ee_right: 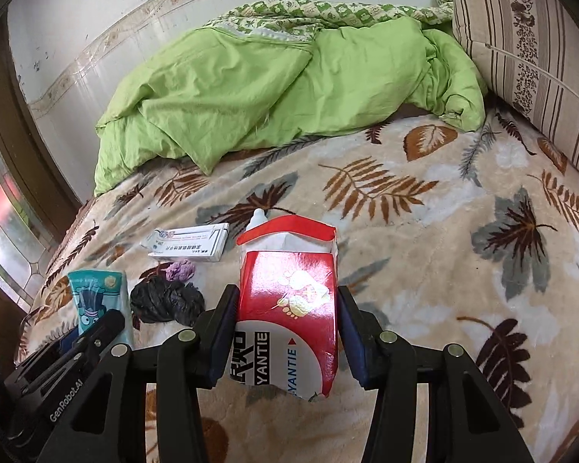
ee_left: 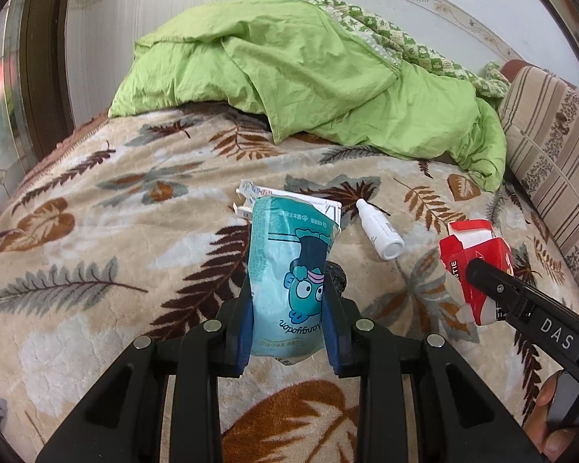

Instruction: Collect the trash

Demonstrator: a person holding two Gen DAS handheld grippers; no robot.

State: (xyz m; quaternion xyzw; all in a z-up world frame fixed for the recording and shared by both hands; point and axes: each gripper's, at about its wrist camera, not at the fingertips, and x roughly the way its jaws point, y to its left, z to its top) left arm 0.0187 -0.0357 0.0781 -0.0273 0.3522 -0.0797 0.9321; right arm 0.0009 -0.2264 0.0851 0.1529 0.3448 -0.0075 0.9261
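- Two grippers are each clamped on a piece of trash above the leaf-patterned blanket (ee_right: pixel 424 231).
- The left gripper (ee_left: pixel 289 308) pinches a teal cartoon pouch (ee_left: pixel 289 266), upright between its blue pads.
- The right gripper (ee_right: pixel 287 332) grips a torn red carton (ee_right: pixel 289 297), its flap open at 12 o'clock.
- On the blanket lie a white dropper bottle (ee_left: pixel 378 229) at the pouch's 2 o'clock, a white medicine box (ee_right: pixel 191 245) at the carton's 10 o'clock, and a crumpled black bag (ee_right: pixel 166 303) at its 9 o'clock.
- A green quilt (ee_right: pixel 270 88) is heaped at 12 o'clock.
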